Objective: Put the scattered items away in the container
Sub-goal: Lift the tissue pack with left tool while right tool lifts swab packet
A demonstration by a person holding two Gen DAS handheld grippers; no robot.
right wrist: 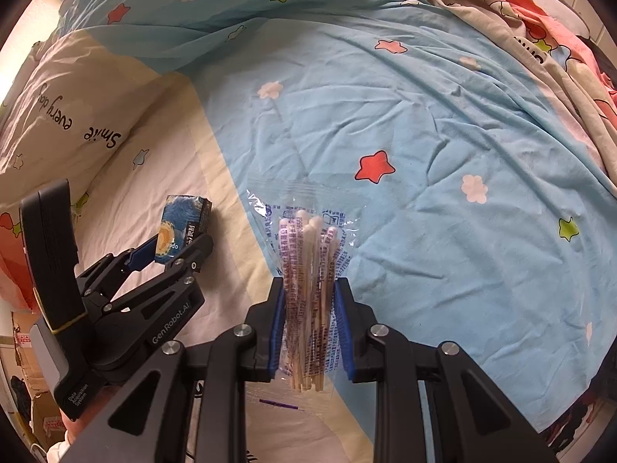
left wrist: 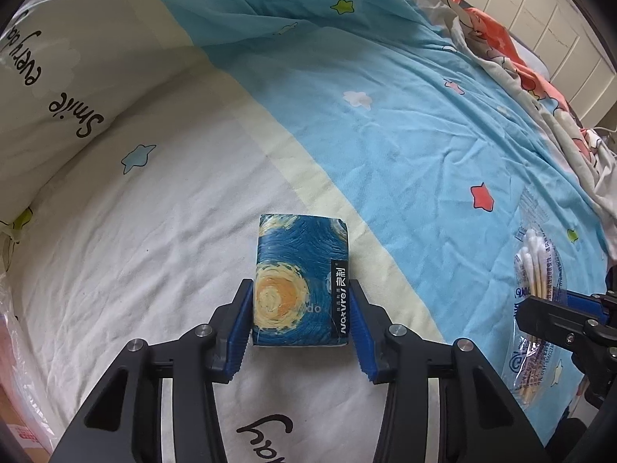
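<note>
On the bed [left wrist: 135,231], the left gripper [left wrist: 300,324] is clamping the tissue pack [left wrist: 300,277] by its sides and the right gripper [right wrist: 310,324] is pinching the swab bag [right wrist: 308,270], both ready for lifting toward an unseen container

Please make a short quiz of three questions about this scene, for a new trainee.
1. True or false: the right gripper is closed on the bag of cotton swabs.
2. What lies between the fingers of the left gripper? A) a tissue pack B) a remote control C) a spoon
3. Fill in: the items lie on a bed sheet printed with coloured ____.

Key: 1 true; 2 A; 3 stars.
</note>
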